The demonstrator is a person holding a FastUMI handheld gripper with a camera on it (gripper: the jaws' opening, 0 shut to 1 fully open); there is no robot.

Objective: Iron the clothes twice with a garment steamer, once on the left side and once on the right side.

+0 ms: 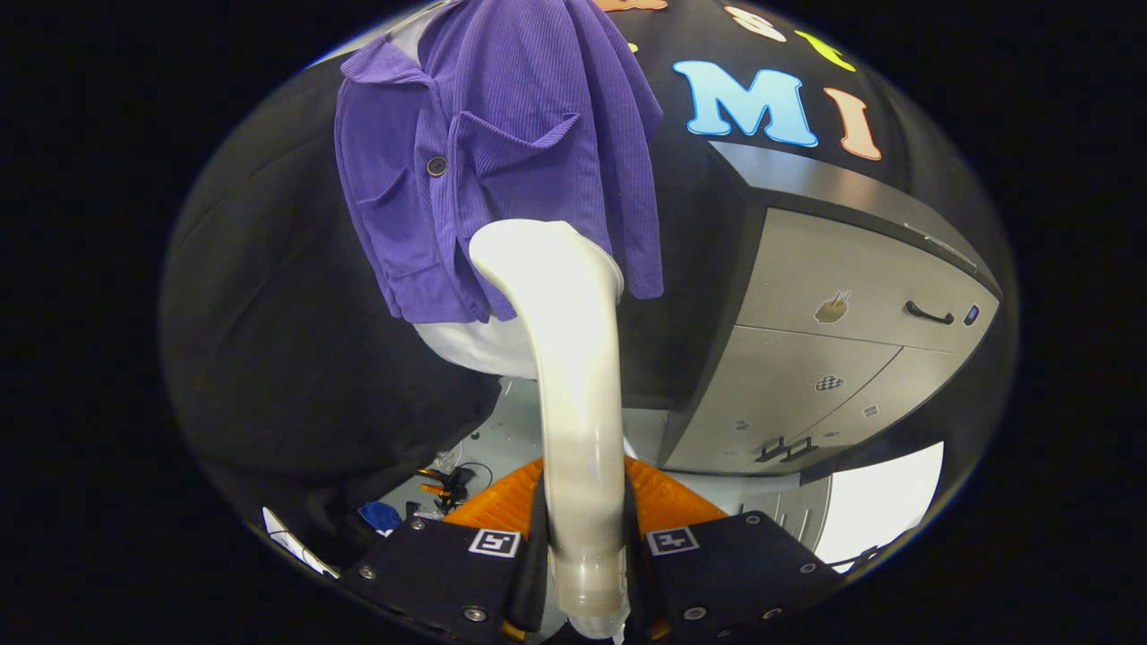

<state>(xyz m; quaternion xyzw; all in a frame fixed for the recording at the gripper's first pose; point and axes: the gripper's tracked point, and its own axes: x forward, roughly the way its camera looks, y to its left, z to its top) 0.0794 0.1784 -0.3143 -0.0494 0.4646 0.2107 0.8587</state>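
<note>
My gripper is shut on the handle of a white garment steamer, which rises straight ahead from between the fingers. Its curved head points at the lower hem of a purple ribbed shirt, at or very near the cloth, to the right of the button placket. The shirt has a dark button, a collar and a chest pocket, and hangs on a white dress form that shows below the hem.
A grey cabinet with drawers and dark handles stands to the right of the shirt. Black cloth hangs on the left. Small tools and cables lie on the pale floor below the form.
</note>
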